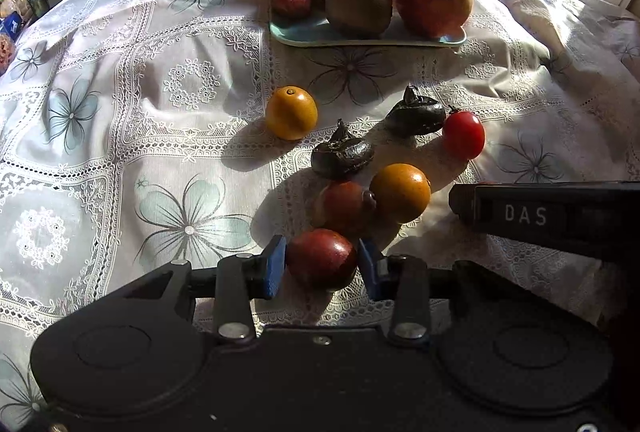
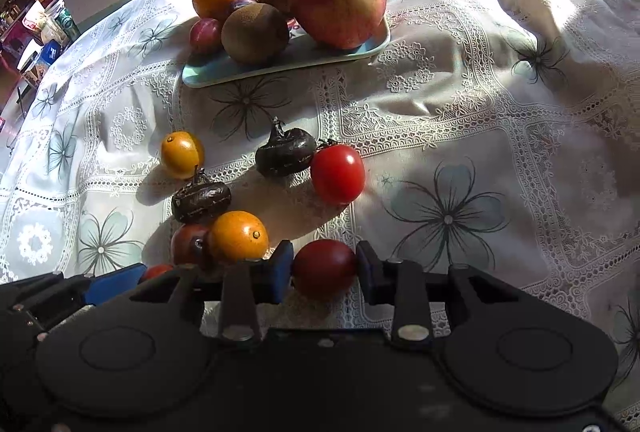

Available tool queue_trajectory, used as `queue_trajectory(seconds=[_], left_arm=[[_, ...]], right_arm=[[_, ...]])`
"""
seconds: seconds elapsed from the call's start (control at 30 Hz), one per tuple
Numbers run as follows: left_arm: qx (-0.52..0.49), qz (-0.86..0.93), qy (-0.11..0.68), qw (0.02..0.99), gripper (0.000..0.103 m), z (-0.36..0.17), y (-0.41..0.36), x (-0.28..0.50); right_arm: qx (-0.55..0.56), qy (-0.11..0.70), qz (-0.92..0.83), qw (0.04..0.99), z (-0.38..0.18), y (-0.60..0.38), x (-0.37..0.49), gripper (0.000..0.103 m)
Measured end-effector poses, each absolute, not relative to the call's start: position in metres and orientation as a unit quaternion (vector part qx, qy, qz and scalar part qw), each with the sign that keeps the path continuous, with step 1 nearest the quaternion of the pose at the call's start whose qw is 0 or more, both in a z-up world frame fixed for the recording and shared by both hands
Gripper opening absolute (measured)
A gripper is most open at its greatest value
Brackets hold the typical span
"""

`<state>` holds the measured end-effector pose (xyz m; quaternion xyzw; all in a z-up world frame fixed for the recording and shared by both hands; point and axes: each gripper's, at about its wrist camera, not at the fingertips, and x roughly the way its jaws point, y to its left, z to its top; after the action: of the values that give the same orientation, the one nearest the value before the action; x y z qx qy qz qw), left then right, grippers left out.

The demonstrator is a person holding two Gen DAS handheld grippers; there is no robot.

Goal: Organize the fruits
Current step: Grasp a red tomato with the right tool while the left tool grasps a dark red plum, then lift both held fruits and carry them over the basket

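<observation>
2 dark red fruits, 1 (image 1: 321, 259) between the left gripper's (image 1: 321, 266) pads, 1 (image 2: 324, 269) between the right's (image 2: 324, 272).

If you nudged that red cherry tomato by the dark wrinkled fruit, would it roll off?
Probably. The cherry tomato looks round and glossy, so it would likely roll and slip easily. The dark wrinkled fruit seems to touch it and might block that side. Its thin skin likely bruises under hard squeezing.

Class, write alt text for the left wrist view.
The left gripper has its blue fingers around a dark red fruit on a lace tablecloth. Beyond it lie loose small fruits and a full blue tray.
</observation>
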<state>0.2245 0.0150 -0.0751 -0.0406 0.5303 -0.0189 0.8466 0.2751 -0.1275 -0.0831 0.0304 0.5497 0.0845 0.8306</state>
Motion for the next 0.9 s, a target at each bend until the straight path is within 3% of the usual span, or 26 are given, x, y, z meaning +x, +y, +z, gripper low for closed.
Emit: queue_trajectory(seconds=[0.9], left_arm=[[-0.064,0.014,0.519,0.852,0.048,-0.062,0.019,0.218]], right_arm=[[0.042,0.517,0.055,0.853,-0.064,-0.132,0.266,0.034]])
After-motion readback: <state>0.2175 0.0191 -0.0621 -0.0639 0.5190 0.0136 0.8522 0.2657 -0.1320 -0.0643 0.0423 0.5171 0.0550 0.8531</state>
